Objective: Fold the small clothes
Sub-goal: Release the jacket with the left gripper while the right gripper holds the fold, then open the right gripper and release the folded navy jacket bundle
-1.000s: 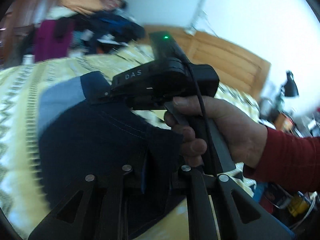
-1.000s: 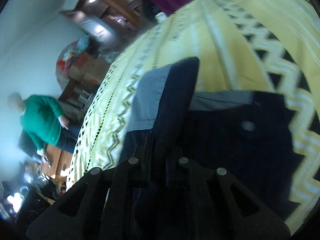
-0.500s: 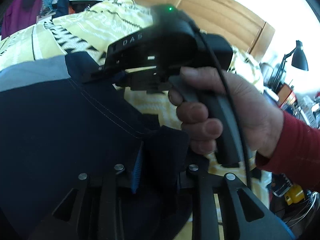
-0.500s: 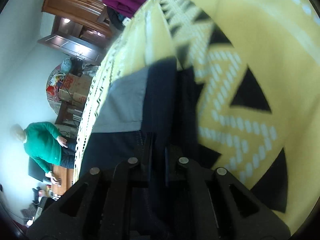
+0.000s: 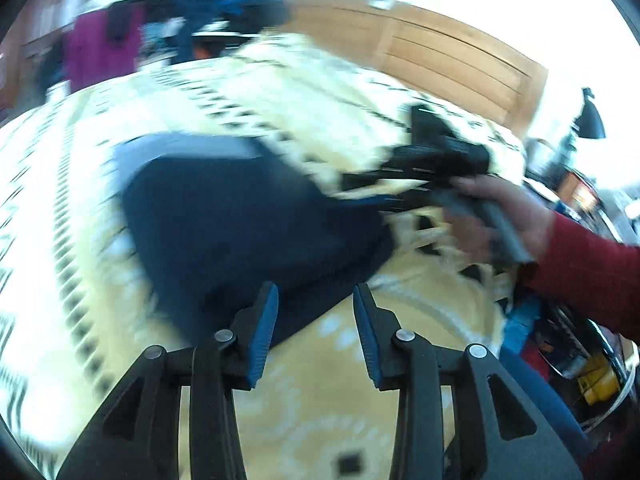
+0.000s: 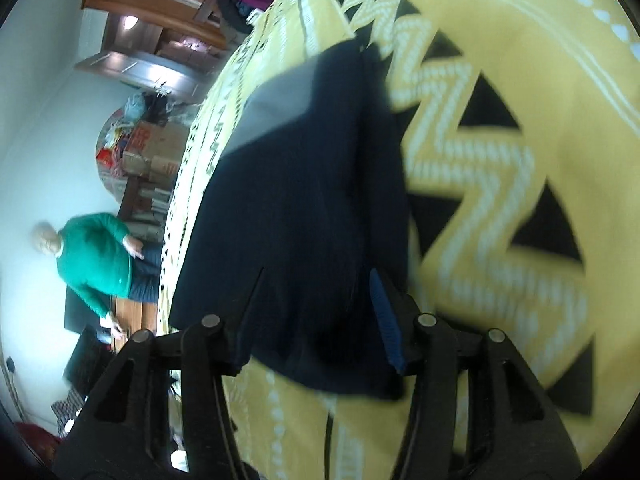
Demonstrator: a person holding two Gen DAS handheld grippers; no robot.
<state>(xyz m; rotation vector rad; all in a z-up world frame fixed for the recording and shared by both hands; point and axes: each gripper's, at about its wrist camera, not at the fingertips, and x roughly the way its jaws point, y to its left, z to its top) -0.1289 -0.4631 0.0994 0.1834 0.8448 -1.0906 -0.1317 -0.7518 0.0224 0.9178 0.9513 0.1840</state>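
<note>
**Fold laid down, both tongs let go**

The dark navy garment (image 5: 240, 216) lies folded on the yellow patterned bed (image 5: 320, 420), its grey waistband at the far end. The left tongs (image 5: 316, 320) stand wide and empty just at its near edge. In the right wrist view the right tongs (image 6: 312, 312) are also spread wide, straddling the near hem without pinching it. This fold looks finished. Next, I judge, comes a fresh grip on one edge for a further fold, or smoothing.
</note>
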